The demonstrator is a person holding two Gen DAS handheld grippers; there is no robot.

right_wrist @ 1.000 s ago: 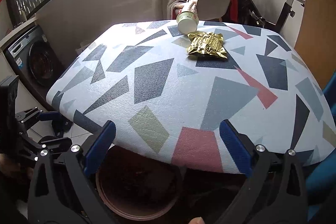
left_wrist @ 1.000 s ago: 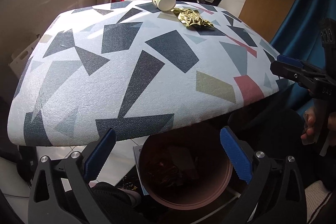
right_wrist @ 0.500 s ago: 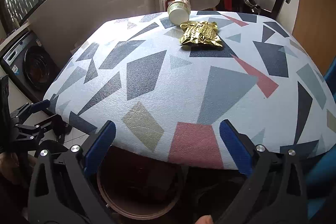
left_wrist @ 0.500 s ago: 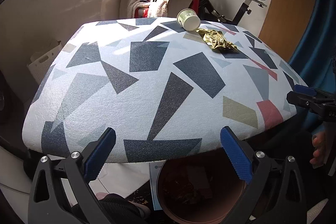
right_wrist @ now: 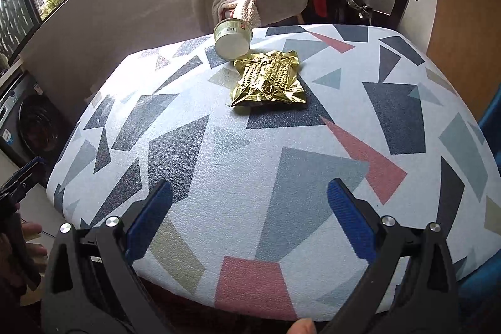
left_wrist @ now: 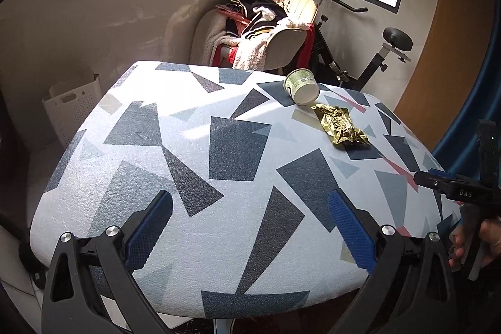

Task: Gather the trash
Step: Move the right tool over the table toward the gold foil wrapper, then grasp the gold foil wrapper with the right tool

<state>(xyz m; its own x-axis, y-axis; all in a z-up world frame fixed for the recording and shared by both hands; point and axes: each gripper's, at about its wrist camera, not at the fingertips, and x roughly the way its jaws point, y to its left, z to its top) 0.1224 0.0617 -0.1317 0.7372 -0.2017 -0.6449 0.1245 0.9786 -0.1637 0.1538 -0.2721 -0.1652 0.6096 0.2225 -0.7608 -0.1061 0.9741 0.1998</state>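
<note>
Foam-textured geometric-print table (left_wrist: 219, 152) w/ cup (left_wrist: 302, 86), gold wrapper (right_wrist: 270, 79)

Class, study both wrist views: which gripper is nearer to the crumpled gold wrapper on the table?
Right. The right gripper faces the gold wrapper almost straight ahead across the table. The left gripper sits farther off, with the wrapper up to its right.

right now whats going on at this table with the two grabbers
A person holds a two-finger gripper in each hand to collect trash. The left gripper and the right gripper are both open and empty, hovering over the near edge of the patterned table. Two pieces remain at the far side: a paper cup tipped on its side and a crumpled gold wrapper right beside it. Neither is touched yet.
</note>
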